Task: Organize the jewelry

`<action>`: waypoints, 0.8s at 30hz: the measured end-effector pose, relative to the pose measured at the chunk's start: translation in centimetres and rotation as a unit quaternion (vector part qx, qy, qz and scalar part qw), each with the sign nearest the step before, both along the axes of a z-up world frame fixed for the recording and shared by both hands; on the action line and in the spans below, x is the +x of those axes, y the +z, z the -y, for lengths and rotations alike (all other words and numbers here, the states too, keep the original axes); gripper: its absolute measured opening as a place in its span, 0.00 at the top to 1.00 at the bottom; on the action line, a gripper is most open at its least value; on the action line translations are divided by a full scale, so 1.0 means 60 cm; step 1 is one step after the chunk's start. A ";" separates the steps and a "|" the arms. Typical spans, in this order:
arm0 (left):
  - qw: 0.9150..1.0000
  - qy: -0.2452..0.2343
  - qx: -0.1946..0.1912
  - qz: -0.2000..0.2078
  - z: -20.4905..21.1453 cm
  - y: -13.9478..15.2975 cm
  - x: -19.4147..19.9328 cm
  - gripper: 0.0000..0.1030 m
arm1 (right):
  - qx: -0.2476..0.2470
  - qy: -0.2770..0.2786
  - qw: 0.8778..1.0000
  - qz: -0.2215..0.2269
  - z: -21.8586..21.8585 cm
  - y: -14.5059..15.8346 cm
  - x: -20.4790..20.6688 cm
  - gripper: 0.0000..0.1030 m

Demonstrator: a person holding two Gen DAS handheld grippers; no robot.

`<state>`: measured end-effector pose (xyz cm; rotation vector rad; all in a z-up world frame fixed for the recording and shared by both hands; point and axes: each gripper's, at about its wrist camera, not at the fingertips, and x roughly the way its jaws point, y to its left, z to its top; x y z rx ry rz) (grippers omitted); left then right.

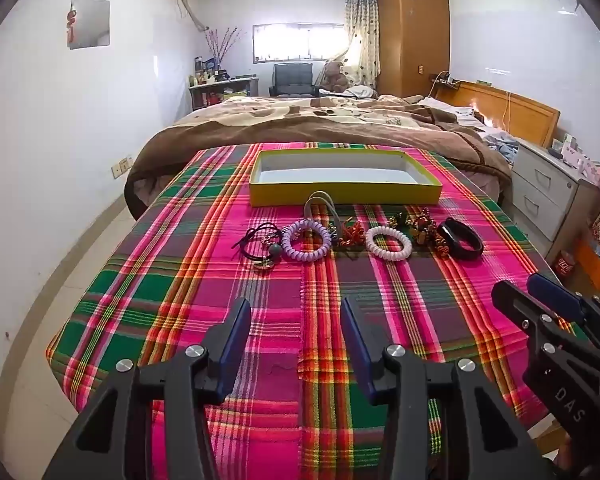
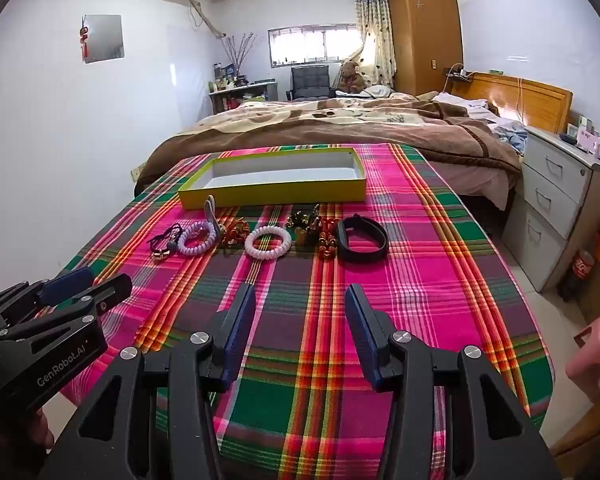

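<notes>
Left gripper (image 1: pixel 296 316): black frame, blue pads, jaws spread wide with nothing between them, hanging over the near part of the plaid cloth (image 1: pixel 260 412). From the right wrist view its side reads "GenRobot.AI".

Right gripper (image 2: pixel 300 304): same build, jaws apart and holding nothing, above the near middle of the cloth; seen from the left wrist view its body shows the letters "DAS".

Carrier — table covered in pink, green and orange plaid.

Yellow box (image 1: pixel 344 194): shallow, open, pale inside, nothing visible in it, lying along the far edge of the cloth.

Jewelry, 1 row just in front of the box, running across the cloth from the left edge side to the right edge side:
- black cord band with dark bead (image 1: pixel 260 246)
- lilac coil band (image 1: pixel 306 240), touching the cord band
- grey loop (image 1: pixel 320 206), standing up behind the lilac coil
- red and gold beaded piece (image 1: pixel 346 234), too tangled to make out
- white coil band (image 1: pixel 389 242)
- dark and red beaded cluster (image 1: pixel 422 226)
- black strap band (image 1: pixel 460 238), nearest the right edge

Beyond the table: bed with brown blanket (image 1: pixel 320 120). A red bottle (image 2: pixel 582 266) on the floor shows white script — unreadable.
</notes>
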<state>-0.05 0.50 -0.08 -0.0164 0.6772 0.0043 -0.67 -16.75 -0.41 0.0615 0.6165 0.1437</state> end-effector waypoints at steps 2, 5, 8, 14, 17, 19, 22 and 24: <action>1.000 0.006 0.016 0.006 0.003 0.003 -0.009 0.55 | -0.002 -0.001 1.000 -0.003 -0.001 0.000 0.000 0.54; 1.000 0.005 0.011 0.000 -0.004 -0.002 -0.008 0.55 | 0.000 0.002 1.000 -0.002 -0.002 0.001 0.000 0.54; 1.000 0.003 0.013 0.000 -0.003 -0.001 -0.013 0.55 | 0.000 0.003 1.000 -0.001 -0.001 0.002 -0.001 0.54; 1.000 0.006 0.019 -0.004 0.007 0.004 -0.008 0.55 | 0.000 -0.001 1.000 0.001 0.007 0.004 -0.004 0.54; 1.000 0.006 0.020 -0.004 0.006 0.004 -0.005 0.55 | -0.004 -0.004 1.000 0.000 0.000 0.006 -0.002 0.54; 1.000 0.006 0.022 -0.005 0.009 0.004 -0.005 0.55 | -0.004 -0.003 1.000 0.001 0.000 0.008 -0.004 0.54; 1.000 0.006 0.019 -0.005 0.006 0.004 -0.005 0.55 | -0.004 -0.004 1.000 0.000 0.001 0.008 -0.003 0.54; 1.000 0.006 0.019 -0.005 0.007 0.004 -0.005 0.55 | -0.003 -0.004 1.000 0.001 0.001 0.008 -0.003 0.54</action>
